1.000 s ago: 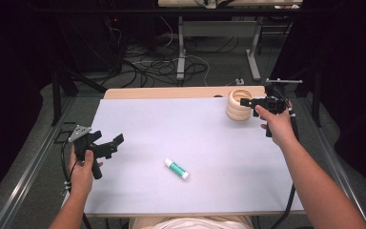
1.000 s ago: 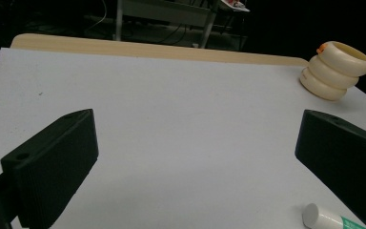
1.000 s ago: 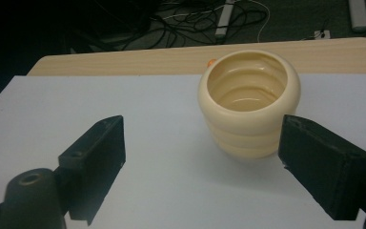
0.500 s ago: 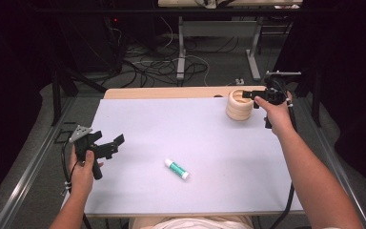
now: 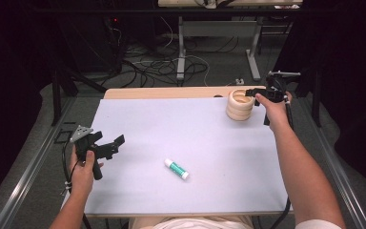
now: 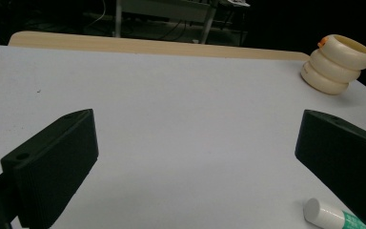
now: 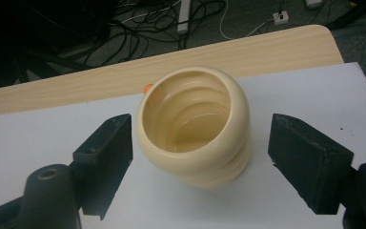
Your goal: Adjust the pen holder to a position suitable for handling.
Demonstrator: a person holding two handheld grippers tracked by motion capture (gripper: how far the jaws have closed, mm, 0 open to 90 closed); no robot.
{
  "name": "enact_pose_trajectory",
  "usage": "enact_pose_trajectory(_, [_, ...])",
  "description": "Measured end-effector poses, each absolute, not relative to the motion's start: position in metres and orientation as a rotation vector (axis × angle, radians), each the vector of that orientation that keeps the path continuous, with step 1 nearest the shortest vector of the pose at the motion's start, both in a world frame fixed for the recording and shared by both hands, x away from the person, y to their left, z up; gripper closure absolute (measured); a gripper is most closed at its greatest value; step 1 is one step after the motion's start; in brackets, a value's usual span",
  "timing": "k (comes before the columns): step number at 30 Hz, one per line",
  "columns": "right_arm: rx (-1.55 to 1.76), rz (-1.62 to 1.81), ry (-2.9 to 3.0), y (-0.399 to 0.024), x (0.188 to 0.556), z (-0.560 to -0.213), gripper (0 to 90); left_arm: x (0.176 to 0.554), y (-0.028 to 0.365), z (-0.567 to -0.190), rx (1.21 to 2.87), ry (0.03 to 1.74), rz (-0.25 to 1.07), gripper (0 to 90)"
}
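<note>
A cream ribbed cup stands upright at the far right of the pale mat. My right gripper is level with its rim from the right. In the right gripper view the cup sits between the jaws of the right gripper; they have just been closing, but gaps remain on both sides, so it is open. My left gripper hovers open near the mat's left edge, nothing between its fingers. A white and green glue stick lies near the mat's middle front.
A small orange thing peeks out behind the cup. The wooden table edge runs along the far side of the mat. Cables and table legs lie on the floor beyond. The glue stick lies by the left gripper's right jaw.
My right gripper has shifted slightly right and toward the far edge beside the cup. The left hand, cup and glue stick have stayed put.
</note>
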State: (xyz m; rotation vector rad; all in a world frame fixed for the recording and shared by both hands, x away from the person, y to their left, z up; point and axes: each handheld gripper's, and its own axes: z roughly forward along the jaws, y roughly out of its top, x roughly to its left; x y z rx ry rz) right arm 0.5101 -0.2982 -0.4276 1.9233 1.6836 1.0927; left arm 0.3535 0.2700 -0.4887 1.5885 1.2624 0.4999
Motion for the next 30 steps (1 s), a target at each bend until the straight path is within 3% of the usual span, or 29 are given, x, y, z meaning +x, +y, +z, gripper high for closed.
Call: enact_pose_trajectory(30, [2.236, 1.083, 1.557, -0.315, 0.537, -0.464, 36.5, 0.351, 0.272, -0.488, 1.584, 1.272, 0.507, 0.5])
